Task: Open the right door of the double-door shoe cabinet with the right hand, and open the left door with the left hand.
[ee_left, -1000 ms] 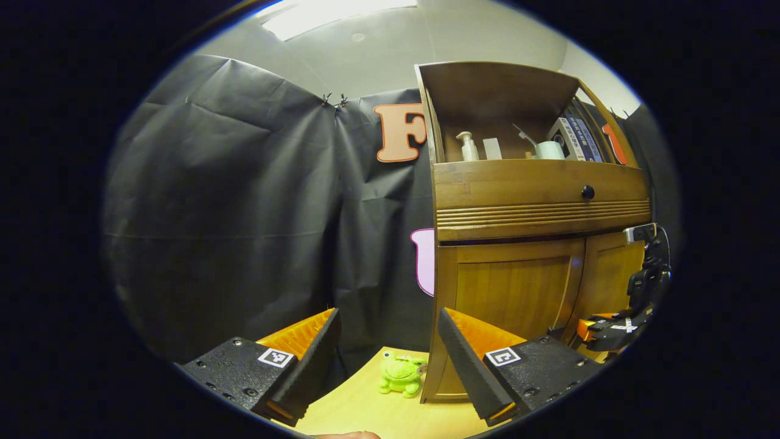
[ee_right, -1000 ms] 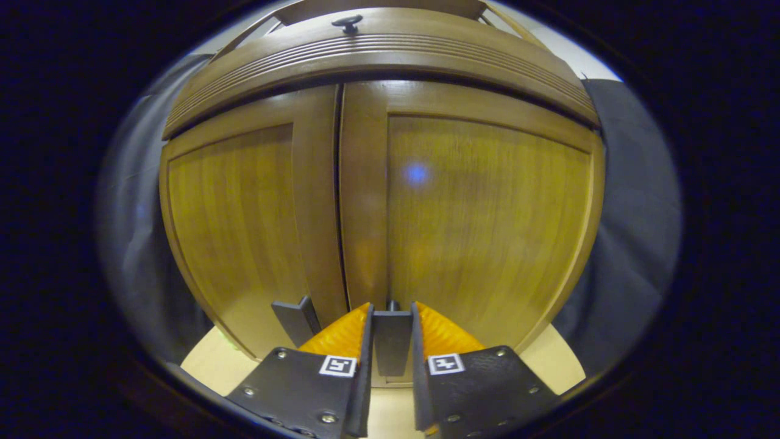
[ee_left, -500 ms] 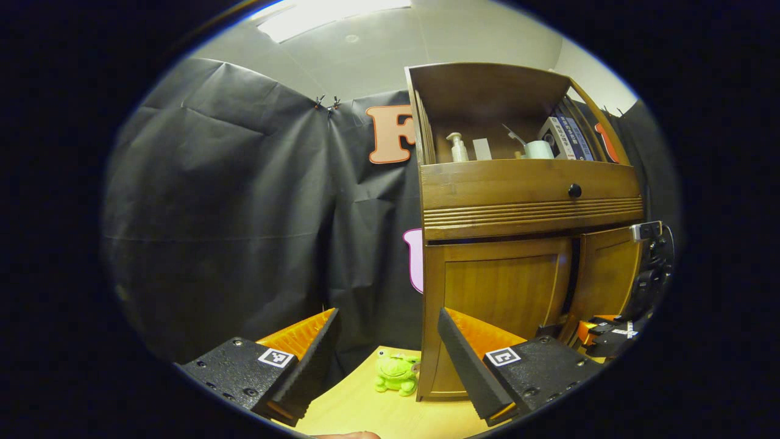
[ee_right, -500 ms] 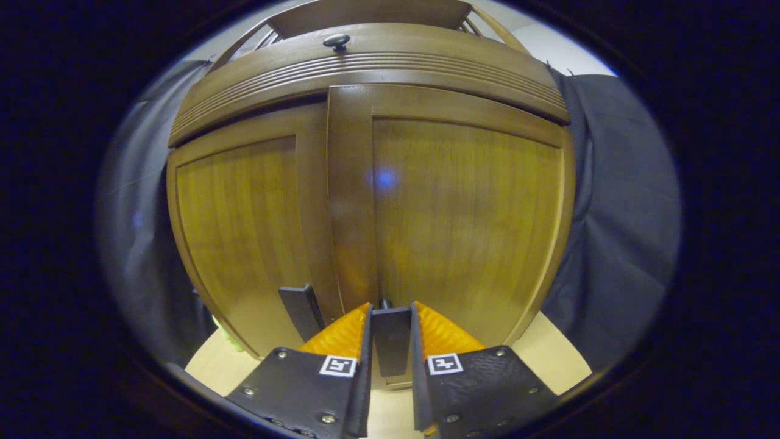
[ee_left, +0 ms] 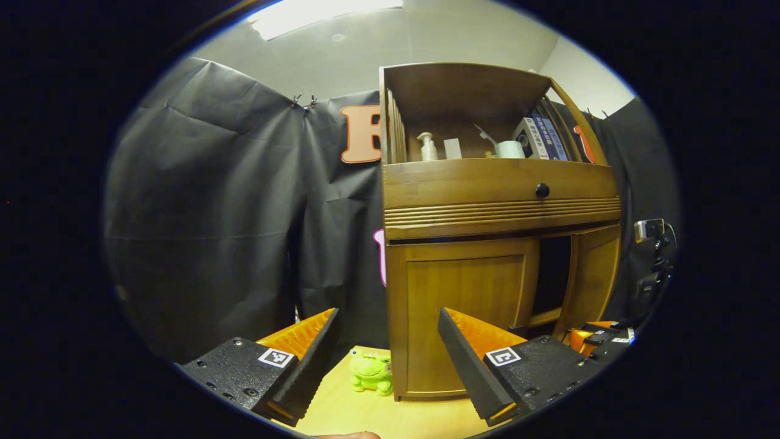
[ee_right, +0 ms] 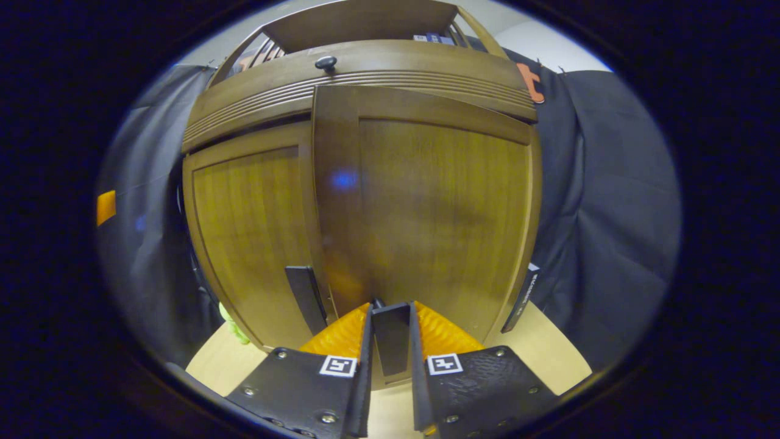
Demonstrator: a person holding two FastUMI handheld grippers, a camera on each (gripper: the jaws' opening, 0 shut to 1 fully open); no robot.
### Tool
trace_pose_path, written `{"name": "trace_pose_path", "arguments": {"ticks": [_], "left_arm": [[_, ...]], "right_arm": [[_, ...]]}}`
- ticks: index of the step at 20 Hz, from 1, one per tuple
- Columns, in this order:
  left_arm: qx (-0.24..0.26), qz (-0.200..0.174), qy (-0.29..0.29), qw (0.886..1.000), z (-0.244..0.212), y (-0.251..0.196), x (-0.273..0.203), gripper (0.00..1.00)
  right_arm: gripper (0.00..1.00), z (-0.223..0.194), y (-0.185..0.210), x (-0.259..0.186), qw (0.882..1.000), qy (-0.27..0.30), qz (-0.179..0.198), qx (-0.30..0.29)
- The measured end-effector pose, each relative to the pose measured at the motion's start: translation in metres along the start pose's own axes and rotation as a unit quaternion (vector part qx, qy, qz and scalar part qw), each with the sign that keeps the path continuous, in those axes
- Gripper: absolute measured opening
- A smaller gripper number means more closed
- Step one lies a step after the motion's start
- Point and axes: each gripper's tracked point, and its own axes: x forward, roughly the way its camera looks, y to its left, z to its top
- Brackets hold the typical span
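Note:
The wooden shoe cabinet (ee_left: 499, 213) stands on a light table. Its left door (ee_left: 463, 317) is closed. Its right door (ee_left: 594, 274) is swung partly out, with a dark gap (ee_left: 551, 274) beside it. In the right gripper view the right door (ee_right: 426, 213) is close in front, and my right gripper (ee_right: 391, 341) is shut on its dark vertical handle (ee_right: 391, 335). The left door (ee_right: 253, 231) and its handle (ee_right: 306, 299) lie just to the left. My left gripper (ee_left: 387, 360) is open and holds nothing, well short of the cabinet. The right gripper (ee_left: 600, 338) shows low at the right door.
A green frog toy (ee_left: 370, 373) sits on the table (ee_left: 378, 414) by the cabinet's left corner. A drawer with a dark knob (ee_left: 542, 189) runs above the doors. The open shelf (ee_left: 475, 146) holds a pump bottle and boxes. A thin dark box (ee_right: 521, 299) leans at the cabinet's right.
The right door has swung from closed to partly open, with my right gripper still shut on its handle. The cabinet has slid left in the left gripper view. My left gripper stays open.

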Motion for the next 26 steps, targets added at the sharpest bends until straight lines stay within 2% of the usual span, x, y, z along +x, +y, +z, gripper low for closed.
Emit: {"name": "trace_pose_path", "arguments": {"ticks": [11,26], "left_arm": [[-0.006,-0.075,0.0,0.997,-0.005,-0.055,0.01,0.98],[-0.006,-0.136,0.014,0.991,-0.018,-0.104,0.015,0.98]], "right_arm": [[0.28,0.01,-0.015,-0.009,1.0,0.005,-0.022,0.008],[0.27,0.001,-0.071,-0.049,0.994,0.006,-0.107,0.03]]}}
